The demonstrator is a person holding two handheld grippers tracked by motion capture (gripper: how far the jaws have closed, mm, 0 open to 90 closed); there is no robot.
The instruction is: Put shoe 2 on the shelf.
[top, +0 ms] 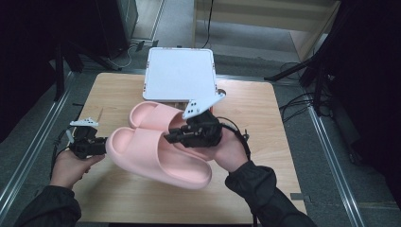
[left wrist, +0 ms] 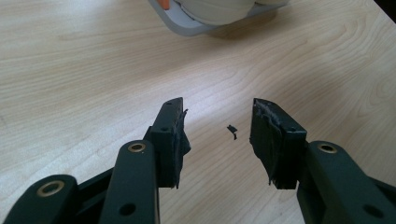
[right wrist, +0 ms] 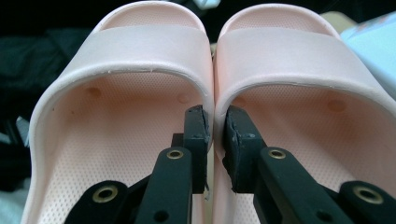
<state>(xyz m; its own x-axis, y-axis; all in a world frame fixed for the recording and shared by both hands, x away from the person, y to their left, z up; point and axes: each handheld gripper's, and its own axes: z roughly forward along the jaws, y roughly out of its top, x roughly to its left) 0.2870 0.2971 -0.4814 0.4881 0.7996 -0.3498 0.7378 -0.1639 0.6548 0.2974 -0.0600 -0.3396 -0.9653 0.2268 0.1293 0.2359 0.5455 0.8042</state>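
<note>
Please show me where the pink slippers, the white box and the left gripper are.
pink slippers (top: 156, 158), high view, on the near slipper's strap.
white box (top: 178, 75), high view, on its lid.
left gripper (left wrist: 217, 135), left gripper view, between its jaws.

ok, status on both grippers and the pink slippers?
Right gripper shut on both pink foam slippers, pinching their inner walls together. Left gripper open, nothing between jaws. White square box behind, apart.

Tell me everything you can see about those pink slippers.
The pink slippers are a matched pair of open-toed slides, each with a broad strap over the foot and a finely dotted footbed, seemingly moulded from soft matte foam. They sit side by side, inner walls pressed together. The right claw pinches those two inner walls, one jaw inside each slipper, and holds the pair tilted above the wooden table, in front of a white box. The left claw is open beside them.
</note>
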